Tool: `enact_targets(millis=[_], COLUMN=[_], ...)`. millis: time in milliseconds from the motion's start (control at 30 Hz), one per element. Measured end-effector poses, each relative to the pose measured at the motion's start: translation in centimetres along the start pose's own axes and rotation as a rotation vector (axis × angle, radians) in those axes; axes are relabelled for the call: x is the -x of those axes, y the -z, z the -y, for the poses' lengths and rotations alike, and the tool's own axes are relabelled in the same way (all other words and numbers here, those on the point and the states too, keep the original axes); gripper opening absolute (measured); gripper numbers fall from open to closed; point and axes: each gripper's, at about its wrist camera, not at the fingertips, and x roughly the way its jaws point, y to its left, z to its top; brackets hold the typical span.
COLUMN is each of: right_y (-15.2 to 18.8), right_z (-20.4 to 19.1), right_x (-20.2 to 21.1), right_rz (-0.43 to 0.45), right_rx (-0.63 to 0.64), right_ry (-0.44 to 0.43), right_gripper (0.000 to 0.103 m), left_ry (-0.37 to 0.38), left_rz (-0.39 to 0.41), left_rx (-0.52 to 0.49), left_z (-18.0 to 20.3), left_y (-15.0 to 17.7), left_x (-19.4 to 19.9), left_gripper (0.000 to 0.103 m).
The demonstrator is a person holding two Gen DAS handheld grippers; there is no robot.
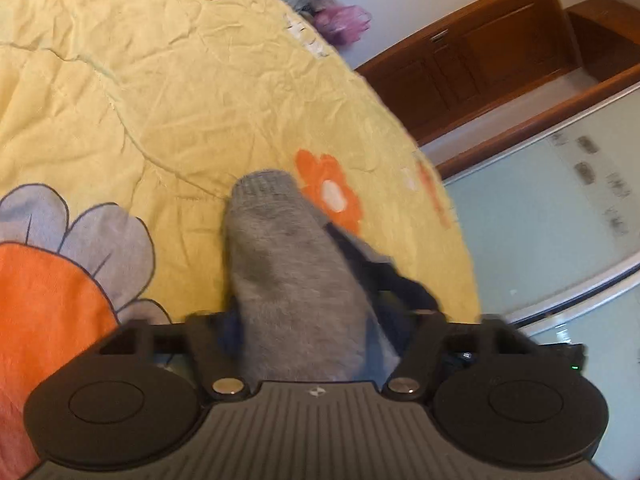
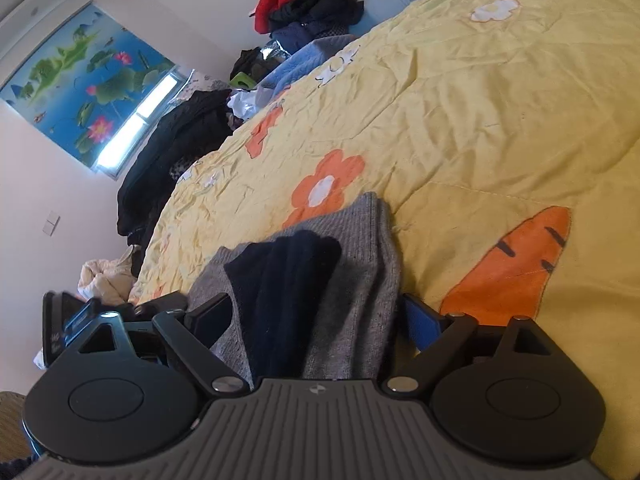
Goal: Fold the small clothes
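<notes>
A grey knitted sock (image 1: 288, 276) with a dark navy part lies across the yellow flowered quilt (image 1: 160, 100). My left gripper (image 1: 308, 320) is shut on one end of the sock, which drapes over its jaws and hides the fingertips. In the right wrist view the same grey sock (image 2: 360, 264) with its navy toe section (image 2: 284, 300) sits between the jaws of my right gripper (image 2: 316, 316), which is shut on it. A blue finger pad (image 2: 424, 324) shows at the sock's right side.
The quilt (image 2: 460, 120) covers a bed. Piles of dark, red and blue clothes (image 2: 312, 4) lie along its far edge. A wooden cabinet (image 1: 472, 64) and a glass panel (image 1: 560, 216) stand beyond the bed's side. A window with a lotus blind (image 2: 88, 76) is far left.
</notes>
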Motion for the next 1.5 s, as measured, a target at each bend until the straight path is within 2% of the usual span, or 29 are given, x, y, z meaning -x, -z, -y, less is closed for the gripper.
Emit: enact_targets(millis=[33,100,200,300,367,533,633,700,733,767,800,833,867,900,967,1067,1167,1200,1267,1300,1333,1367,1400,1433,1467,1500], right_y=[0.1,0.6,1.0,0.5,-0.1,-1.5,-2.7,-3.0,-2.8,-2.5,-2.0,-1.5,-0.7,0.2,2.2,5.2,7.7,8.3,9.2,9.5,9.8,9.9,10.2,10.4,10.8,11.0], right_z=[0.1,0.1,-1.4,-3.4,-5.0,-8.2,-8.3,-7.2,-6.5,-6.0,-5.7,-5.6,-5.7,-5.8,-5.7,-4.9,-4.7,-4.9,-5.6,-6.0,-6.3,-6.6,-7.0,-7.4,-7.8,-8.1], right_x=[-0.4,-0.4,-0.1,-0.2,-0.8,-4.2,-7.0,-8.9,-9.5,-9.6,-9.2,-8.4,-7.3,-6.1,-3.9,-1.3,0.2,0.3,0.2,0.0,-0.3,-0.7,-1.2,-1.7,-1.9,-2.0], right_rz=[-0.009,0.013,0.031,0.042,0.049,0.05,0.051,0.03,0.022,0.016,0.007,0.005,0.01,0.017,0.009,-0.01,-0.007,-0.011,-0.023,-0.033,-0.047,-0.074,-0.098,-0.117,-0.131,-0.129], right_rx=[-0.001,0.013,0.059,0.084,0.1,0.121,0.07,0.025,-0.008,-0.041,-0.059,-0.051,-0.027,-0.002,0.025,0.003,-0.034,-0.04,-0.039,-0.035,-0.034,-0.034,-0.023,-0.003,0.007,0.011], right_ry=[0.022,0.02,0.023,-0.005,-0.03,-0.097,-0.092,-0.041,-0.001,0.031,0.041,0.024,0.01,0.005,0.012,0.009,-0.031,-0.041,-0.06,-0.067,-0.077,-0.09,-0.09,-0.086,-0.091,-0.109], right_gripper=[0.037,0.035,0.032,0.03,0.029,0.029,0.028,0.033,0.041,0.054,0.062,0.073,0.08,0.082,0.082,0.082,0.081,0.081,0.081,0.081,0.078,0.065,0.055,0.032,0.028,0.028], left_ry=[-0.019,-0.036,-0.051,-0.035,-0.05,-0.147,-0.22,-0.232,-0.214,-0.183,-0.155,-0.141,-0.138,-0.135,-0.114,-0.064,-0.026,-0.022,-0.035,-0.042,-0.061,-0.072,-0.07,-0.072,-0.08,-0.093], left_rz=[-0.009,-0.003,0.032,0.059,0.081,0.148,0.105,0.041,0.026,0.052,0.097,0.135,0.165,0.192,0.185,0.114,0.047,0.022,0.039,0.025,0.007,0.003,0.0,0.003,0.017,0.034], left_rx=[-0.01,-0.032,-0.065,-0.066,-0.091,-0.123,-0.203,-0.152,-0.122,-0.1,-0.098,-0.111,-0.127,-0.139,-0.171,-0.187,-0.204,-0.206,-0.237,-0.242,-0.23,-0.219,-0.211,-0.208,-0.222,-0.251], left_z=[0.1,0.3,0.9,1.0,0.9,-0.4,-1.1,-2.7,-3.4,-3.8,-3.9,-3.9,-3.8,-3.8,-3.9,-4.0,-3.9,-3.9,-3.4,-3.3,-3.3,-3.6,-3.9,-4.0,-4.0,-3.8], left_y=[-0.3,-0.4,-0.3,-1.0,-1.8,-5.8,-8.9,-10.1,-10.2,-9.8,-9.0,-8.0,-6.9,-5.4,-2.4,1.2,3.6,4.2,4.8,4.8,4.5,4.2,3.7,3.5,3.4,3.4], left_x=[-0.2,-0.3,1.3,3.4,4.7,7.1,5.3,4.1,4.3,5.2,6.5,7.7,9.0,10.2,11.6,12.2,11.4,10.9,10.9,10.8,10.7,10.8,10.9,11.4,12.1,12.9], left_gripper=[0.033,0.025,0.022,0.021,0.021,0.021,0.023,0.027,0.027,0.029,0.036,0.043,0.063,0.075,0.075,0.075,0.075,0.073,0.072,0.054,0.04,0.021,0.015,0.014,0.014,0.013])
